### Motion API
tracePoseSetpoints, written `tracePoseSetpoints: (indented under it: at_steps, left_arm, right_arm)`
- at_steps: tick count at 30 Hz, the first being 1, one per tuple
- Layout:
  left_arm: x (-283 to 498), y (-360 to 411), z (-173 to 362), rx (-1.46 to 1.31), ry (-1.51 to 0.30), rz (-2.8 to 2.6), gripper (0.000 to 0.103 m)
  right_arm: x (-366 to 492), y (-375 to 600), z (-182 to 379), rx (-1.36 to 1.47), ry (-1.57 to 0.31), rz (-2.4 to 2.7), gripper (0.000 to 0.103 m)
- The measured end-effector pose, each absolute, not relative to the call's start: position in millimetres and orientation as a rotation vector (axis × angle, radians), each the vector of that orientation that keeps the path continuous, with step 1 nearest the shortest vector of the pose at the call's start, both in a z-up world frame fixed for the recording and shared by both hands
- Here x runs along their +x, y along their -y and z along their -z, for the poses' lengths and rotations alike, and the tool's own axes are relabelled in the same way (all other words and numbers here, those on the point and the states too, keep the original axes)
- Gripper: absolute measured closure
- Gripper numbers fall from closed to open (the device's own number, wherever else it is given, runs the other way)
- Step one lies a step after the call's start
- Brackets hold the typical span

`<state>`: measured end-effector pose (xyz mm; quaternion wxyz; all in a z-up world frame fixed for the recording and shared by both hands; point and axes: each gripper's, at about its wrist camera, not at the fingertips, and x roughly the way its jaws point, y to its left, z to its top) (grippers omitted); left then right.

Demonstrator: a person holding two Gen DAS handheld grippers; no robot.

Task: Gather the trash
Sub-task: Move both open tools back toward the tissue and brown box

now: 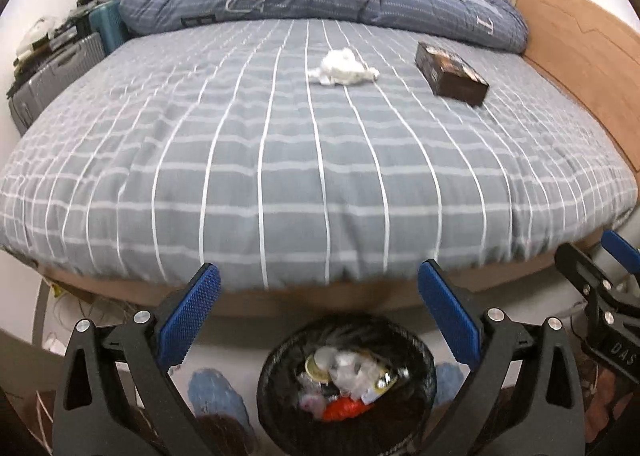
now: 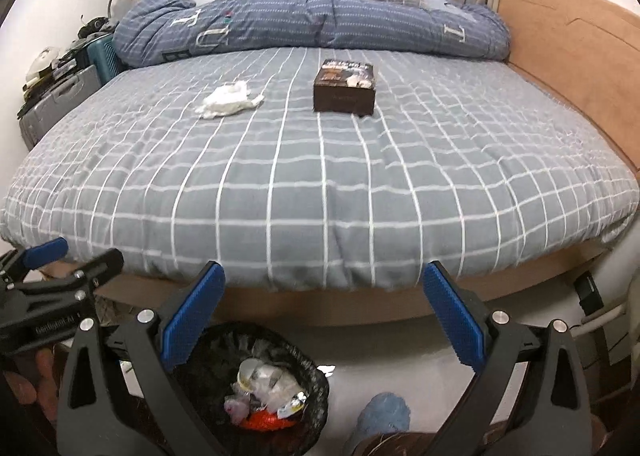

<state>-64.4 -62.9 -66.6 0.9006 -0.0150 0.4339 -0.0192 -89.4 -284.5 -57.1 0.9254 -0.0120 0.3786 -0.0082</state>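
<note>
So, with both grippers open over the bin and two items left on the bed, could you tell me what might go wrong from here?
1. The crumpled tissue is soft and loose; a pinch might take only part of it, or snag the checked bedsheet.
2. The dark box looks wide for the right gripper, so it could slip from a shallow grip.
3. The trash bin already looks fairly full, so added items might spill out. The left gripper is empty.
</note>
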Motion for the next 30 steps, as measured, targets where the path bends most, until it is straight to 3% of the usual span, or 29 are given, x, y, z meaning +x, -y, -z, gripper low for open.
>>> tracePoseSetpoints:
  at_steps: [30]
  left_arm:
    - [103.0,54.4,54.9,-0.046,-0.834,0.055,0.006]
  right_arm:
    - [66.1,301.7,54.3,-0.018,-0.761,0.073,0.008]
